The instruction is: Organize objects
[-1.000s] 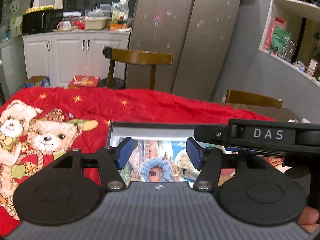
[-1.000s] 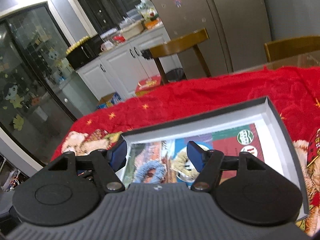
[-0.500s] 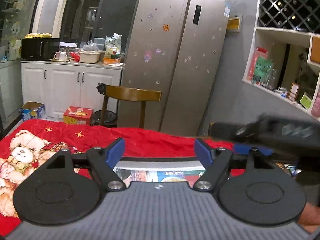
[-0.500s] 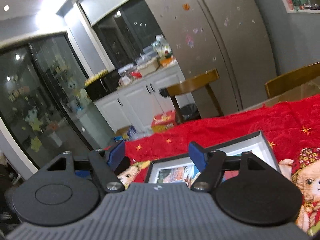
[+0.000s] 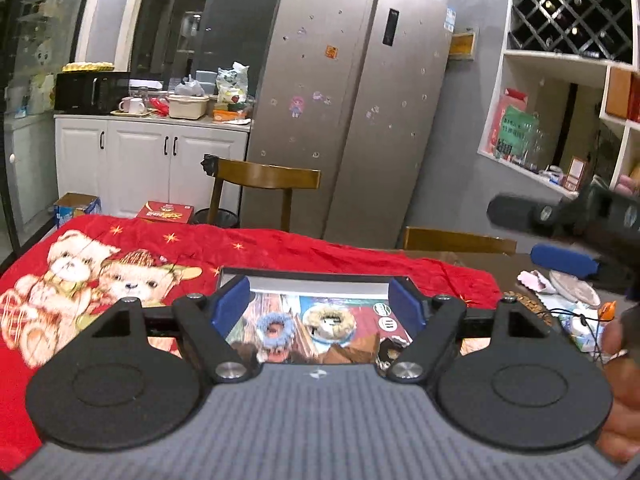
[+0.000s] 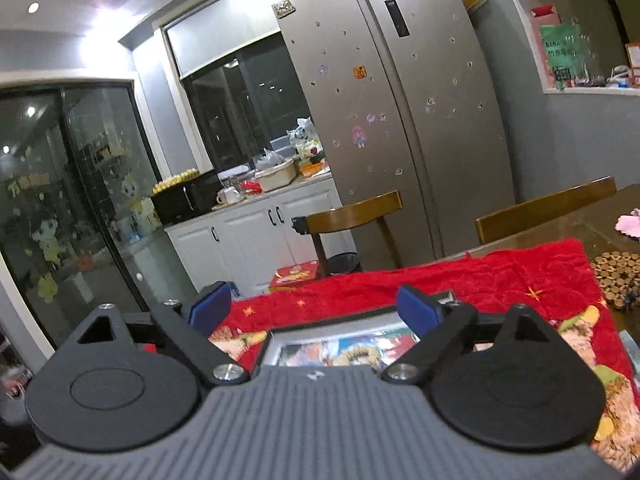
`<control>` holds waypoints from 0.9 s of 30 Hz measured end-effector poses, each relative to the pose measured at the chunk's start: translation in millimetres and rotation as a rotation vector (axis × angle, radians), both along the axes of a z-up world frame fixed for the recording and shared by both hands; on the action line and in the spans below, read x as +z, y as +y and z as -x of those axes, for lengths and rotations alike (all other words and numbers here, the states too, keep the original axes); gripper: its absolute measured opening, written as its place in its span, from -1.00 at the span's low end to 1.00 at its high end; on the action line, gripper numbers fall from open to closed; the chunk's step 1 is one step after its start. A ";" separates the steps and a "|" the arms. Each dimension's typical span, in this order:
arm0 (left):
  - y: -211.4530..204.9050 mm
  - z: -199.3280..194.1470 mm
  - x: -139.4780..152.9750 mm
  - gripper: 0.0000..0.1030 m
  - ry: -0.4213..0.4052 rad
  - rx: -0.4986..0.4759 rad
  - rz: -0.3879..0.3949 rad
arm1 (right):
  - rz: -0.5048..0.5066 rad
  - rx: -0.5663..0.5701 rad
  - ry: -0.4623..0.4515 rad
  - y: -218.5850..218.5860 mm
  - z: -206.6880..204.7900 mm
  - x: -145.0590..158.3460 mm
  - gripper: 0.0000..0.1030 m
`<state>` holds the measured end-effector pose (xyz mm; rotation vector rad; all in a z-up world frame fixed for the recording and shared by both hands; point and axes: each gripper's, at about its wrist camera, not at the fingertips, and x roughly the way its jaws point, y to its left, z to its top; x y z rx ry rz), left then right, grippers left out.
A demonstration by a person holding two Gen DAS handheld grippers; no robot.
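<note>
An open shallow box (image 5: 316, 280) with grey walls and a colourful printed picture inside lies on the red teddy-bear blanket (image 5: 120, 264). My left gripper (image 5: 319, 305) is open and empty, held above the near part of the box. My right gripper (image 6: 314, 307) is open and empty, raised above the box (image 6: 344, 340), which shows low between its fingers. The right gripper also shows blurred at the right edge of the left wrist view (image 5: 568, 236).
The blanket (image 6: 500, 276) covers a wooden table (image 6: 608, 216) with a round wooden-bead mat (image 6: 616, 276) and small items (image 5: 568, 292) on its right part. Two wooden chairs (image 5: 264, 184) (image 5: 456, 240) stand behind, then a fridge (image 5: 360, 120) and white cabinets (image 5: 152, 168).
Both grippers have risen and pulled back from the box and opened wider. The box now looks smaller and lower in both views.
</note>
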<state>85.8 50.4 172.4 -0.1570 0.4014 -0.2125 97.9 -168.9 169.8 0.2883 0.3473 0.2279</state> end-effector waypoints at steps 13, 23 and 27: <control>-20.5 14.4 -108.5 0.65 -0.054 0.069 -0.202 | 0.147 -0.046 -0.089 7.6 11.0 -78.6 1.00; -40.8 -4.5 -158.4 0.65 0.192 -0.016 -0.180 | 0.119 -0.001 0.066 -1.3 -4.5 -121.9 1.00; -50.3 -10.1 -171.3 0.65 0.221 0.030 -0.253 | 0.099 0.014 0.143 -3.4 -9.2 -138.2 1.00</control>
